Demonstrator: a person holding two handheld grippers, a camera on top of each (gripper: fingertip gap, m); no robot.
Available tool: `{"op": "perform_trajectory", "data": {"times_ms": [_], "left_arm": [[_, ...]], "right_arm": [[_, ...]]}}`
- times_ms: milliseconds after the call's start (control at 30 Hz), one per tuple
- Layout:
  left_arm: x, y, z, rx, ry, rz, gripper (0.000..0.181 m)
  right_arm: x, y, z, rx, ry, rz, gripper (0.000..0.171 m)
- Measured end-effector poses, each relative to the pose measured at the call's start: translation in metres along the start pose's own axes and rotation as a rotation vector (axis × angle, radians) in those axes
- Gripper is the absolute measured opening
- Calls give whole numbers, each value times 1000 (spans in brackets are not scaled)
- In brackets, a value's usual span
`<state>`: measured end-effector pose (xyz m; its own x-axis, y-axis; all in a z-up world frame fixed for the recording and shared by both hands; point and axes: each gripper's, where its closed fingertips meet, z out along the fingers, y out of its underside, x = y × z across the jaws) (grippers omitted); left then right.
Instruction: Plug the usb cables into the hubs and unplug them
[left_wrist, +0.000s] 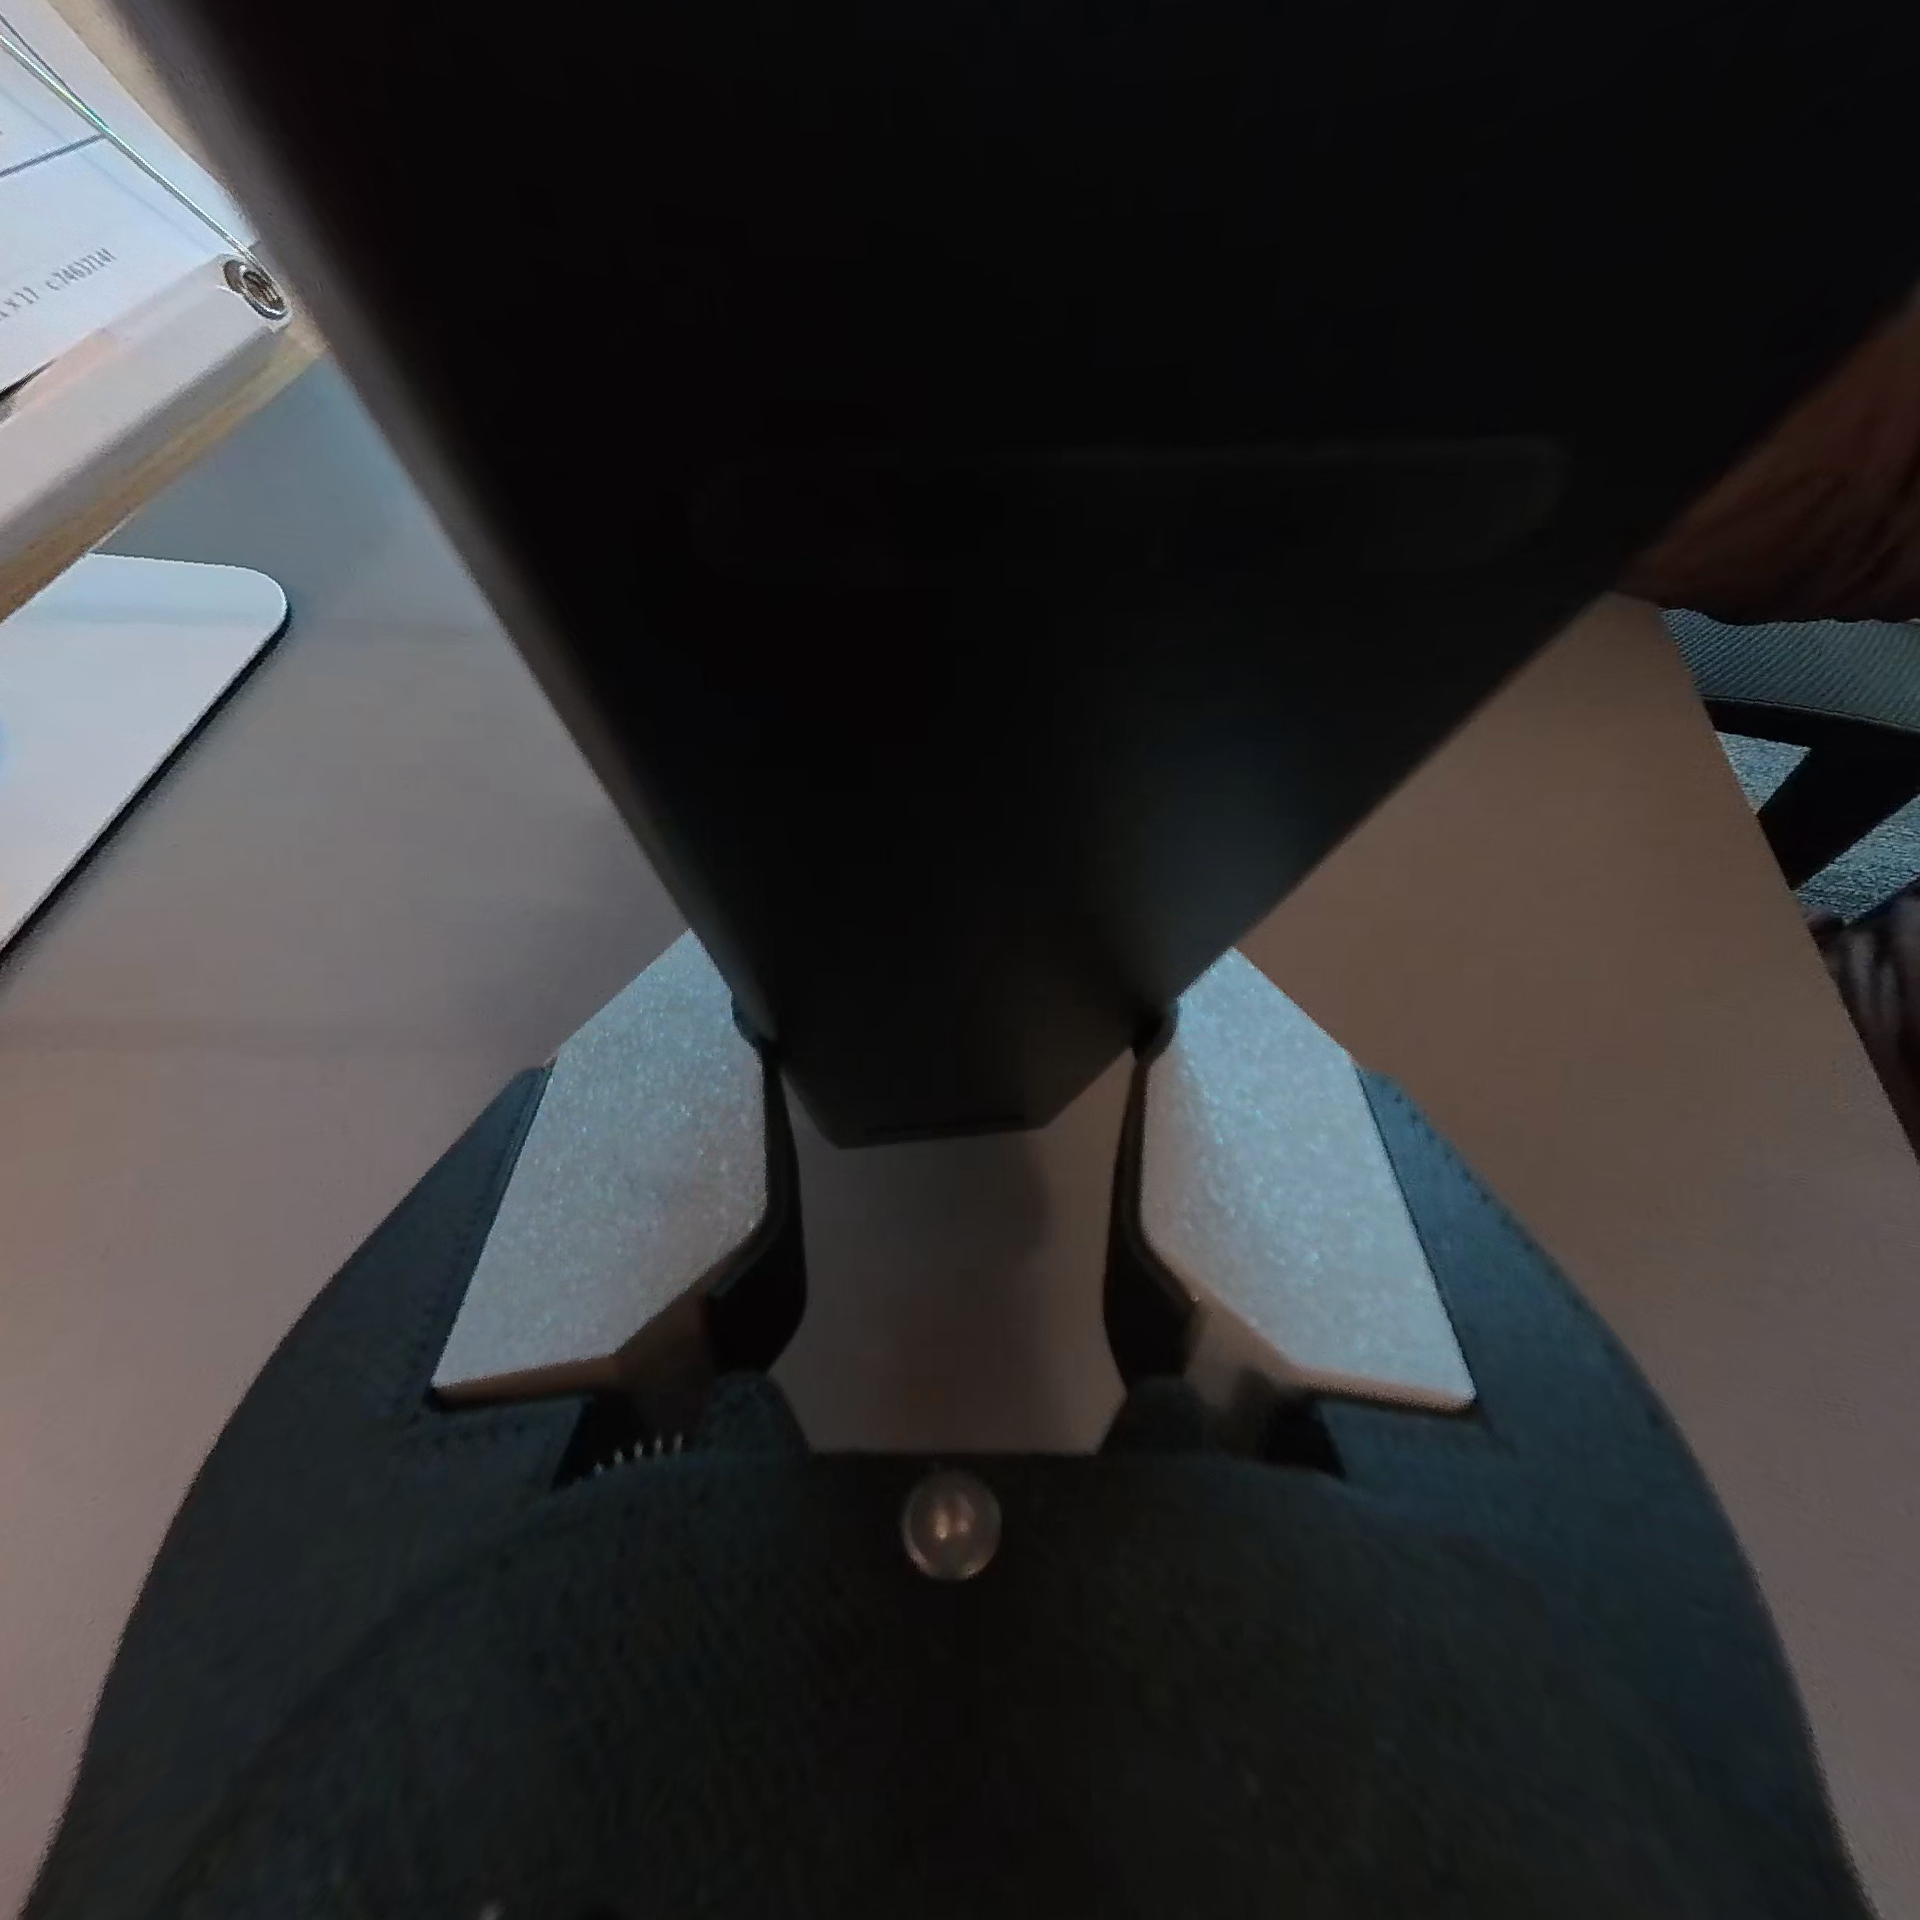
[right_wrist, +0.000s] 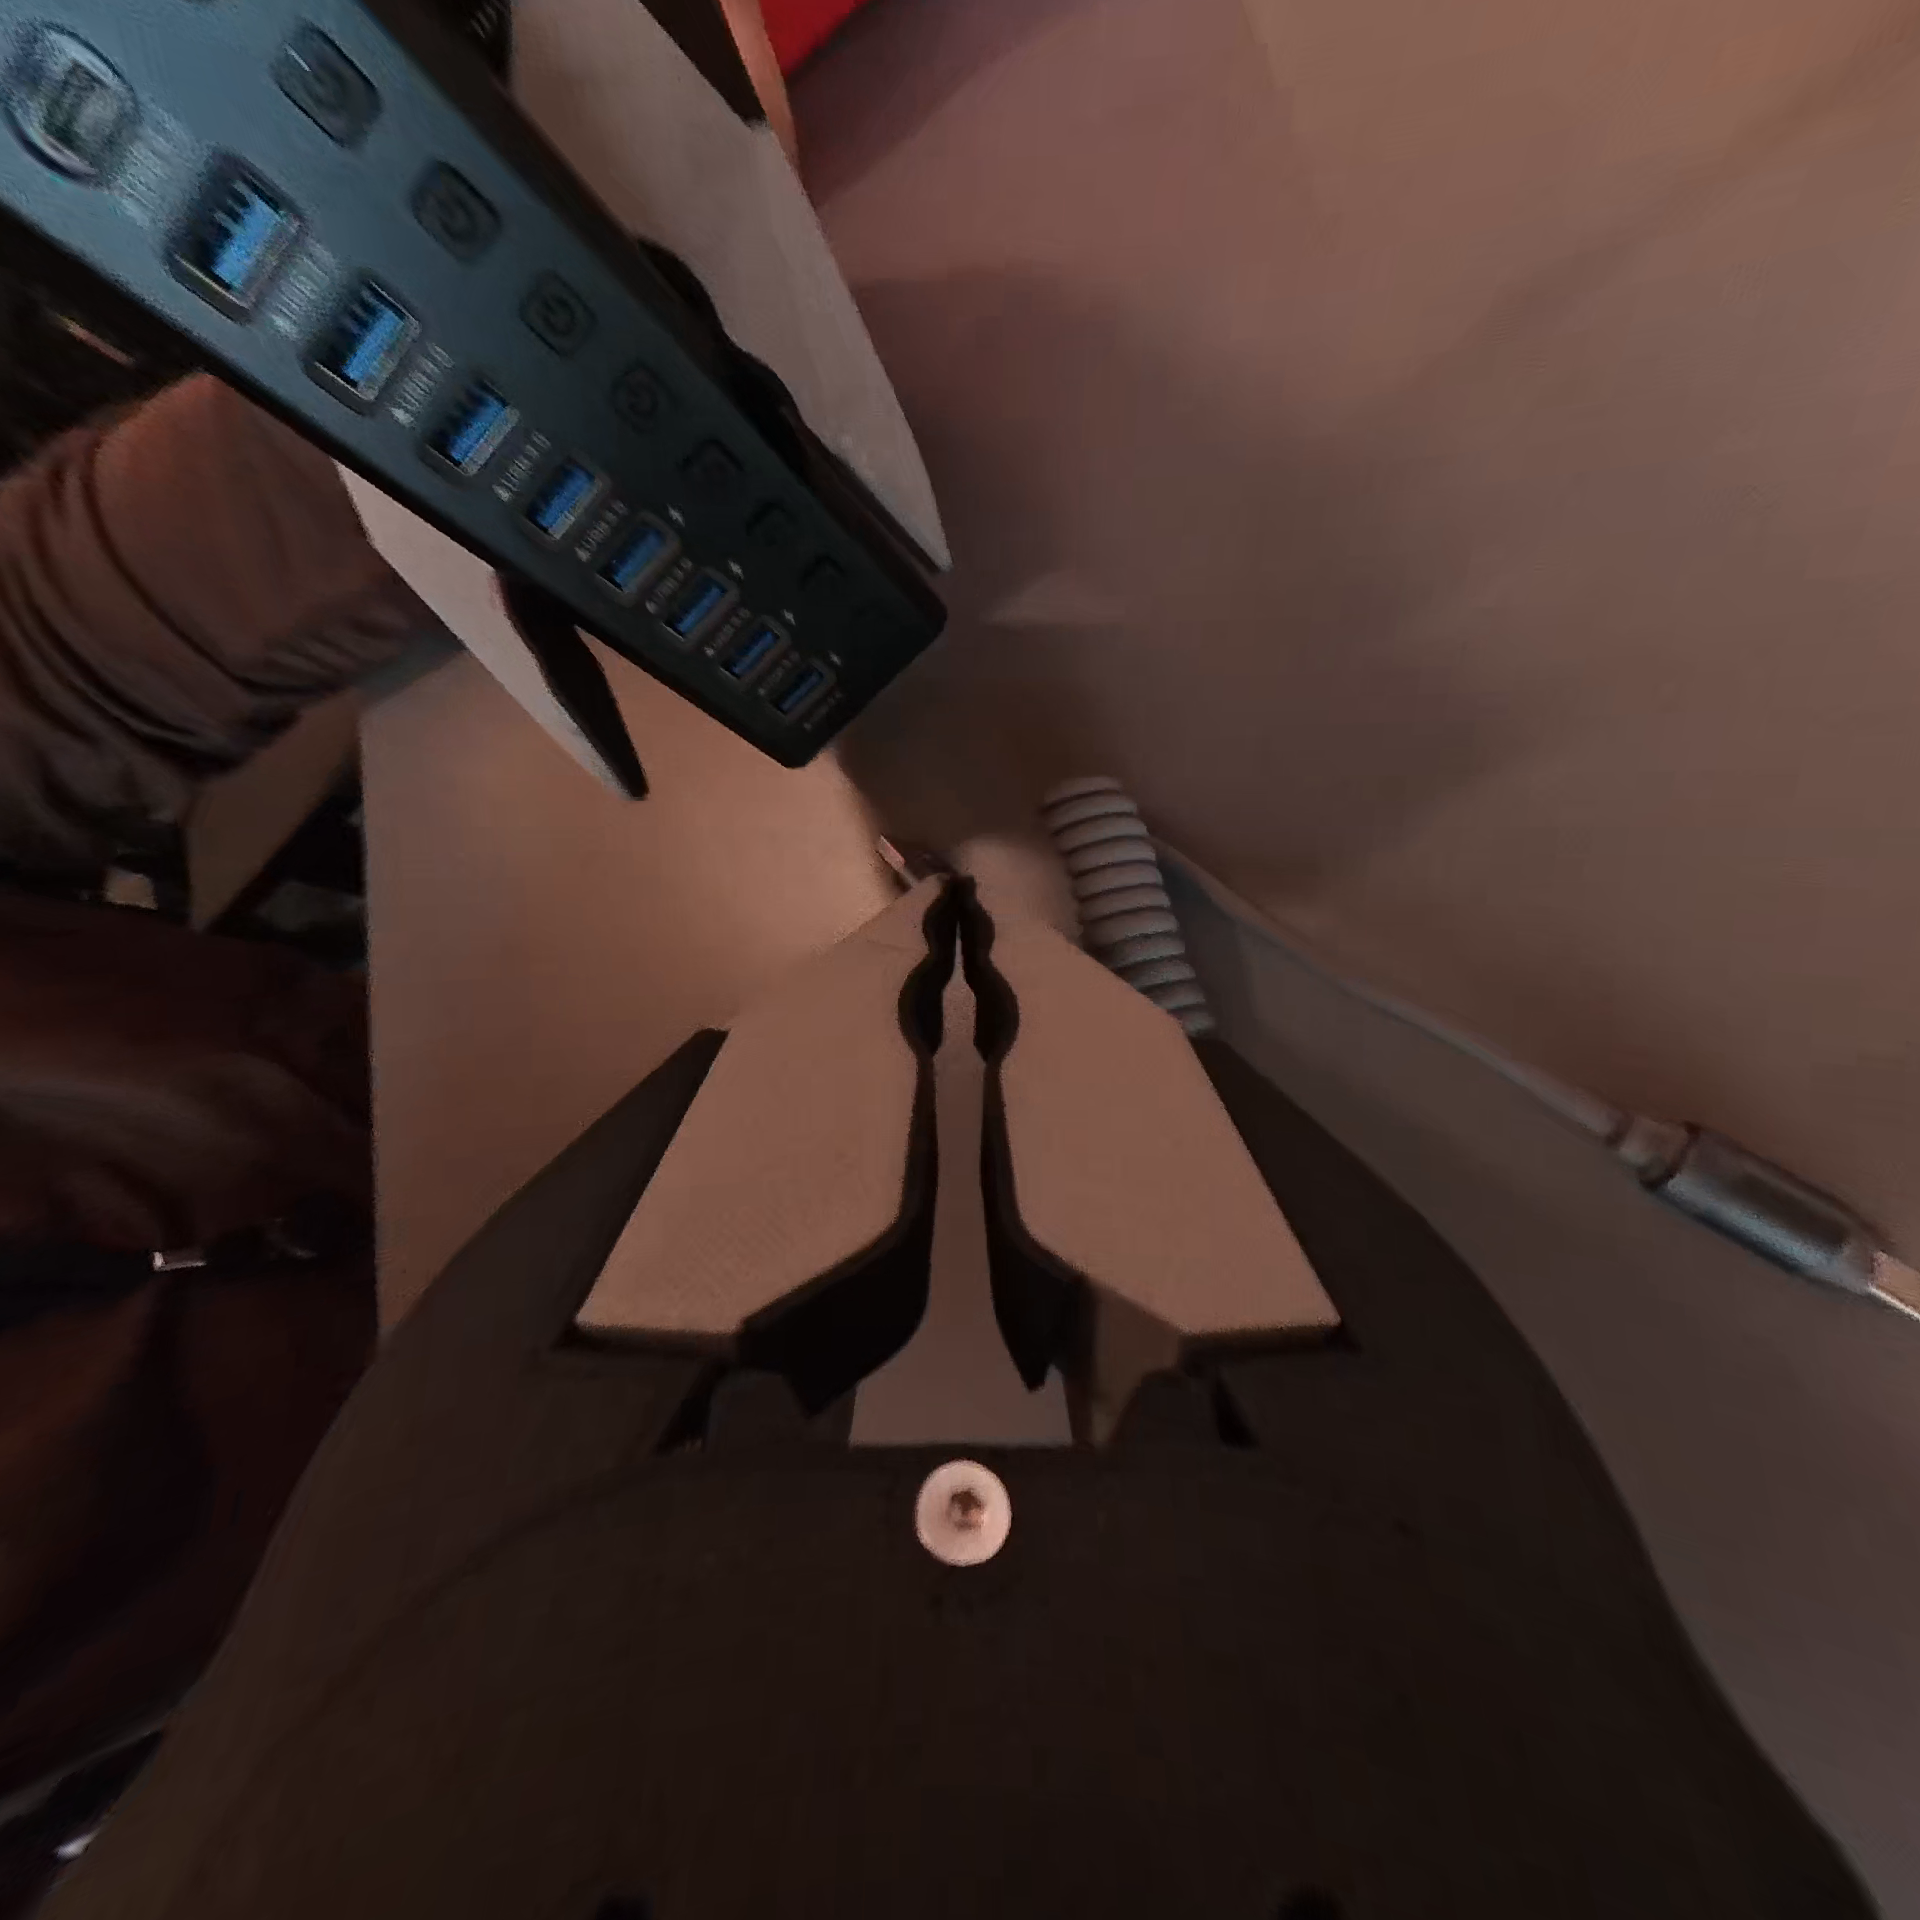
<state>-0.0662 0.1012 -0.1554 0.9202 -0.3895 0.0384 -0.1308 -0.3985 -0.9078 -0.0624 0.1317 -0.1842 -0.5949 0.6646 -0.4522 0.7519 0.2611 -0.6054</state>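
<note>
Left claw (left_wrist: 956, 1049) clamps the black hub (left_wrist: 935, 520) across its width; fingertips press the hub's two long edges near its end. From the left wrist view only the hub's dark plain side shows, filling the upper frame, lifted clear of the pale worktop (left_wrist: 312, 935). A white flat pad (left_wrist: 114, 707) lies on the worktop at far left.

Right wrist view: same hub (right_wrist: 499, 416) hangs up and to the left of the right claw (right_wrist: 961, 894), port face toward the camera. Its long axis runs diagonally, from upper left down to a near corner just above and left of the right fingertips. A row of blue ports (right_wrist: 634, 556) follows that axis, with a row of small buttons beside it. The left claw (right_wrist: 582, 717) shows behind the hub, white-faced fingers on either side of it.

Right claw pressed nearly together, tips pinching something small and pale. Probably a cable plug (right_wrist: 904, 862), but blur makes it hard to confirm. A grey coiled cable (right_wrist: 1127, 904) lies just right of the tips, and a metal-barrelled connector (right_wrist: 1745, 1205) lies farther right on the worktop.

Judgement: the plug sits below and right of the nearest ports. The coming move turns on carrying it up-left and squaring it to the tilted port face. All visible ports look empty. The frame is motion-smeared, so alignment can't be judged finely.
</note>
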Motion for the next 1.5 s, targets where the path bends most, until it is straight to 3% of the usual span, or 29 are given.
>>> {"op": "perform_trajectory", "data": {"times_ms": [333, 500, 633, 867, 1200, 1400, 1500], "left_arm": [[1, 2, 3, -17, 4, 8, 68], [1, 2, 3, -17, 3, 8, 68], [1, 2, 3, -19, 2, 10, 68], [3, 1, 3, -18, 6, 15, 67], [8, 5, 7, -43, 36, 24, 68], [14, 9, 10, -71, 64, 27, 68], [16, 11, 12, -91, 70, 33, 68]], "right_arm": [[-2, 24, 9, -156, 34, -69, 0], [-21, 19, 0, -118, -60, -91, 0], [-17, 29, -1, -173, -5, -165, 0], [-20, 6, -8, -50, -4, -166, 7], [-6, 26, 0, -165, 35, -131, 14], [-13, 40, 4, -220, -25, -153, 5], [-12, 39, 5, -233, 23, -236, 2]]}}
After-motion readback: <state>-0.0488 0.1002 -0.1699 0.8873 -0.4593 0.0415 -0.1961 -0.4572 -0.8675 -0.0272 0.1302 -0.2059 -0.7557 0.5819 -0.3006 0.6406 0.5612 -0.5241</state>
